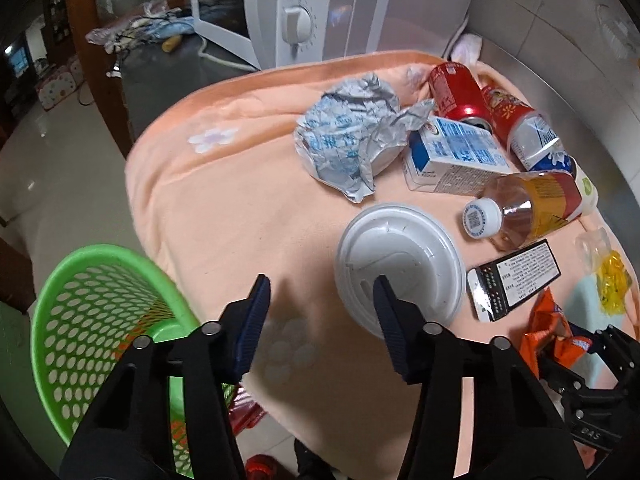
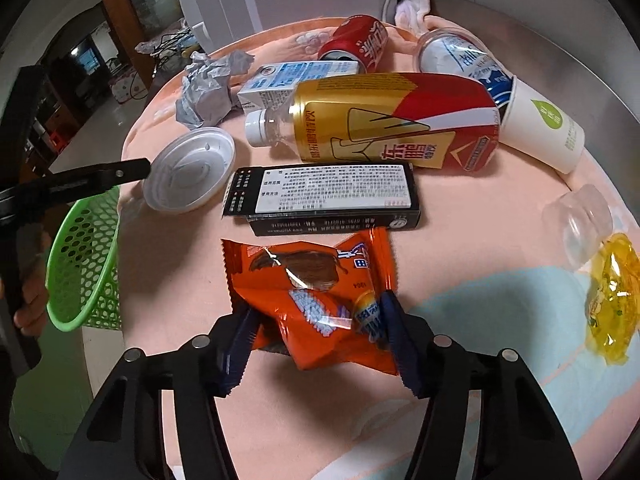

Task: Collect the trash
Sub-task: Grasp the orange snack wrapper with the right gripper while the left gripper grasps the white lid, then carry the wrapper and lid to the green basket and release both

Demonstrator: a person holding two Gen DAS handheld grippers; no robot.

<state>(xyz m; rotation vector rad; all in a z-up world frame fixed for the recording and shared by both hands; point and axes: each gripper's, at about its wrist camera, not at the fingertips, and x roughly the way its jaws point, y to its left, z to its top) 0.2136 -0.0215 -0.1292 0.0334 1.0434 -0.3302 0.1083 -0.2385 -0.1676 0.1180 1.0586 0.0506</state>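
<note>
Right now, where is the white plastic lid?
The white lid lies on the peach cloth near its left edge, below the crumpled wrapper and left of the black box.

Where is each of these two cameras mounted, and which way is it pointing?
Left wrist view: sits on the left gripper, looking down at the white lid on the peach cloth; its two fingers show.
Right wrist view: sits on the right gripper, looking down at the orange wrapper between its fingers; a hand shows at left.
Both show the lid, bottle, black box and green basket.
</note>
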